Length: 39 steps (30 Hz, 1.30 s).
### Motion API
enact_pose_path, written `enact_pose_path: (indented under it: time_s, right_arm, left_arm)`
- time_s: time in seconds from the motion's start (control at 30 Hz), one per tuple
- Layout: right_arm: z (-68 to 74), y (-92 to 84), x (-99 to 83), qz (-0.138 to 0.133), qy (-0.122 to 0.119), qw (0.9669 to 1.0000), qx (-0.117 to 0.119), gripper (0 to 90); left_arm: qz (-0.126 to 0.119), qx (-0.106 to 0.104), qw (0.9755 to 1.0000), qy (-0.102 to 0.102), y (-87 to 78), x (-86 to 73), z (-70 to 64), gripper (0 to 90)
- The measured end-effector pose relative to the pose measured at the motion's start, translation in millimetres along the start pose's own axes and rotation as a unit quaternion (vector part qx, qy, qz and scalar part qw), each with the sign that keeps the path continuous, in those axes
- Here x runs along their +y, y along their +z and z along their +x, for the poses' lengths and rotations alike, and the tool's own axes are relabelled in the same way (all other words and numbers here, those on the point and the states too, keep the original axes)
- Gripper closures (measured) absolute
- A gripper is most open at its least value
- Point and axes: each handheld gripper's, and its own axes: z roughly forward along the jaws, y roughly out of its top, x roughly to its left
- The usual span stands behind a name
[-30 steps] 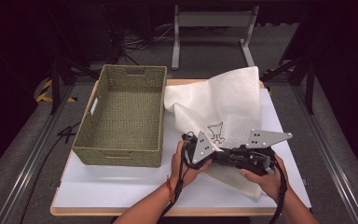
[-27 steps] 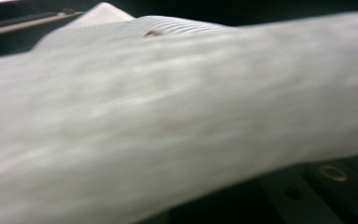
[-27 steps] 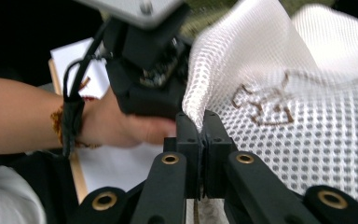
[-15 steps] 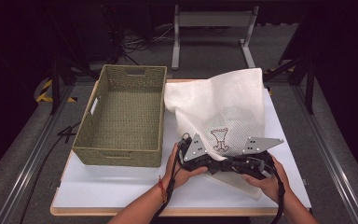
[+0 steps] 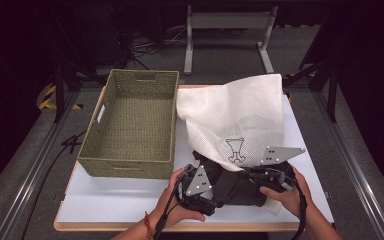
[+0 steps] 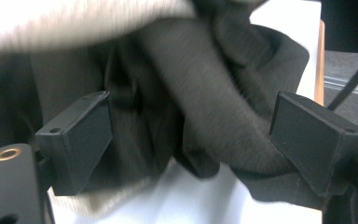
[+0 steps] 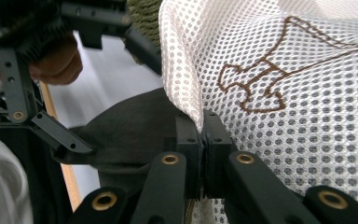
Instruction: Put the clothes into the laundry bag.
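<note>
Since the earlier frames the left gripper (image 5: 206, 199) has slid toward the lower left, its jaws just opened, releasing the dark garment (image 5: 235, 186) at lower centre. The right gripper (image 7: 203, 135) clamps the white mesh bag's (image 5: 235, 117) edge.

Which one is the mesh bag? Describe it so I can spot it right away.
On the white table, look right of the green woven basket. The mesh bag is the big white netted sheet there, its near edge pinched by the right gripper. Its brown printed emblem sets it apart from the dark cloth under it.
</note>
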Motion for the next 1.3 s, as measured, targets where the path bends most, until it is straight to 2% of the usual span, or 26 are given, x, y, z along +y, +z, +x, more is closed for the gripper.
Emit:
enact_pose_path:
  time_s: [0.1, 0.17, 0.2, 0.27, 0.33, 0.37, 0.4, 0.47, 0.5, 0.53, 0.57, 0.63, 0.7, 0.77, 0.83, 0.9, 1.03, 1.13, 1.2, 1.23, 1.3]
  right_arm:
    - [0.2, 0.5, -0.2, 0.001, 0.0, 1.0, 0.001, 88.1]
    - [2.1, 0.9, 1.1, 0.003, -0.004, 1.0, -0.001, 88.1]
    - [2.5, 1.0, 1.4, 0.003, -0.005, 1.0, -0.001, 88.1]
    - [3.0, 1.8, 1.0, 0.005, -0.008, 1.0, -0.002, 88.0]
    - [2.5, 2.6, -0.1, 0.006, -0.006, 1.0, -0.001, 88.1]
    - [2.2, 2.8, -0.5, 0.006, -0.005, 1.0, -0.002, 88.1]
    - [1.7, 2.7, -0.6, 0.005, -0.003, 1.0, -0.002, 88.0]
    - [0.9, 2.1, 0.0, 0.003, 0.0, 1.0, -0.002, 88.1]
    - [0.9, 2.1, 0.4, 0.002, 0.002, 1.0, 0.0, 88.1]
    - [0.8, 2.4, 0.6, 0.002, 0.003, 1.0, 0.002, 88.1]
    - [1.2, 3.2, 1.0, 0.001, 0.004, 1.0, 0.001, 88.1]
    - [2.6, 5.0, 1.9, 0.001, 0.003, 1.0, 0.008, 88.1]
    - [4.0, 7.0, 3.7, 0.002, 0.001, 0.9999, 0.012, 88.1]
    - [6.1, 7.4, 6.1, -0.003, 0.0, 0.9998, 0.021, 88.1]
    - [13.7, 4.8, 11.4, -0.01, -0.011, 0.9996, 0.026, 88.1]
    - [20.5, 1.3, 16.8, -0.017, -0.021, 0.9993, 0.028, 88.2]
    - [26.4, -4.6, 22.8, -0.034, -0.027, 0.9983, 0.039, 88.1]
    - [31.1, -15.2, 27.9, -0.062, -0.035, 0.9969, 0.035, 88.2]
    - [32.3, -27.2, 32.5, -0.081, -0.039, 0.9952, 0.037, 88.2]
    - [32.7, -33.4, 34.1, -0.091, -0.04, 0.9944, 0.037, 88.2]
    - [33.5, -39.6, 35.1, -0.098, -0.042, 0.9936, 0.037, 88.2]
  left_arm:
    - [0.019, 0.02, 0.9995, -0.016, 13.1, -4.4, 2.4, 9.3]
    - [0.038, 0.041, 0.9977, -0.038, 26.3, -5.2, 8.0, 5.8]
    - [0.041, 0.039, 0.9969, -0.055, 34.9, -5.3, 12.9, 4.2]
    - [0.05, 0.038, 0.9958, -0.066, 46.2, -4.2, 17.5, 3.2]
    - [0.043, 0.035, 0.9956, -0.076, 55.1, -0.3, 22.7, 2.9]
    - [0.047, 0.036, 0.9952, -0.078, 59.0, 2.6, 25.0, 3.1]
    - [0.038, 0.037, 0.9945, -0.09, 61.8, 4.6, 28.3, 3.8]
    - [0.017, 0.025, 0.993, -0.115, 65.7, 4.7, 35.2, 16.5]
    - [0.011, 0.026, 0.9927, -0.117, 67.7, 4.5, 37.0, 24.3]
    - [0.001, 0.015, 0.9926, -0.121, 69.8, 4.9, 39.6, 30.9]
    - [-0.006, 0.009, 0.9923, -0.124, 71.0, 5.2, 41.5, 42.0]
    - [-0.015, -0.001, 0.9928, -0.119, 72.8, 7.0, 43.4, 62.2]
    - [-0.022, 0.001, 0.9929, -0.117, 73.5, 8.8, 43.0, 71.2]
    - [-0.037, 0.001, 0.9925, -0.116, 72.2, 9.6, 43.2, 74.8]
    - [-0.059, 0.005, 0.9919, -0.113, 68.9, 11.1, 41.2, 75.8]
    - [-0.083, 0.02, 0.9918, -0.095, 61.9, 16.9, 34.9, 76.2]
    - [-0.118, 0.036, 0.9892, -0.079, 47.5, 28.0, 27.4, 76.7]
    - [-0.134, 0.062, 0.9876, -0.053, 37.8, 36.2, 21.6, 77.2]
    - [-0.148, 0.065, 0.9856, -0.05, 30.0, 42.9, 20.0, 77.5]
    - [-0.155, 0.074, 0.9841, -0.044, 27.2, 46.1, 18.4, 77.6]
    - [-0.162, 0.076, 0.9831, -0.037, 22.9, 52.7, 18.1, 77.8]
